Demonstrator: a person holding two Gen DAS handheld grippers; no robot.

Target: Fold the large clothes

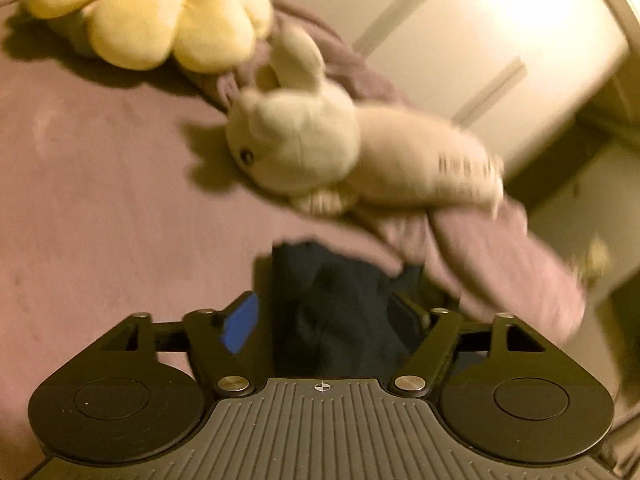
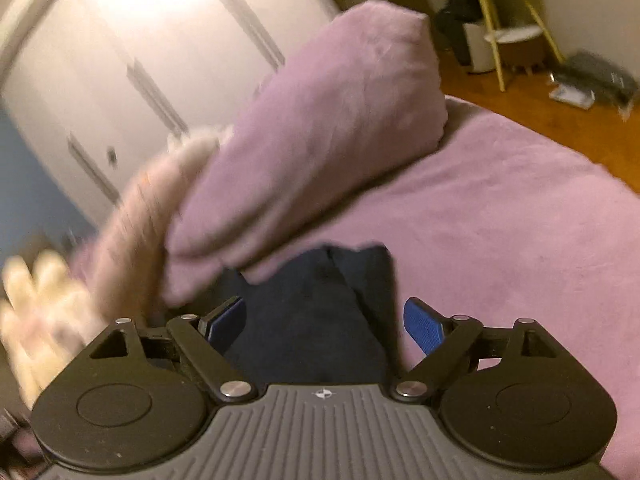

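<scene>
Dark garment (image 1: 340, 312); bunny's tag (image 1: 464, 168) unreadable.

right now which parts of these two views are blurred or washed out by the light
Left wrist view: the plush rabbit is motion-smeared, and glare bleaches the wardrobe doors. Right wrist view: the purple pillow is soft and the left edge smears, with the same glare up top; the dark garment stays fairly sharp. Both bend at the rims.

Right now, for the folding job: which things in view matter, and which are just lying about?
Part of the job:
- dark navy garment, lying between both sets of open jaws
- left gripper
- right gripper
- pink bed cover, the work surface

Just lying about:
- plush rabbit
- yellow flower cushion
- pink pillow
- yellow side table
- white wardrobe
</scene>
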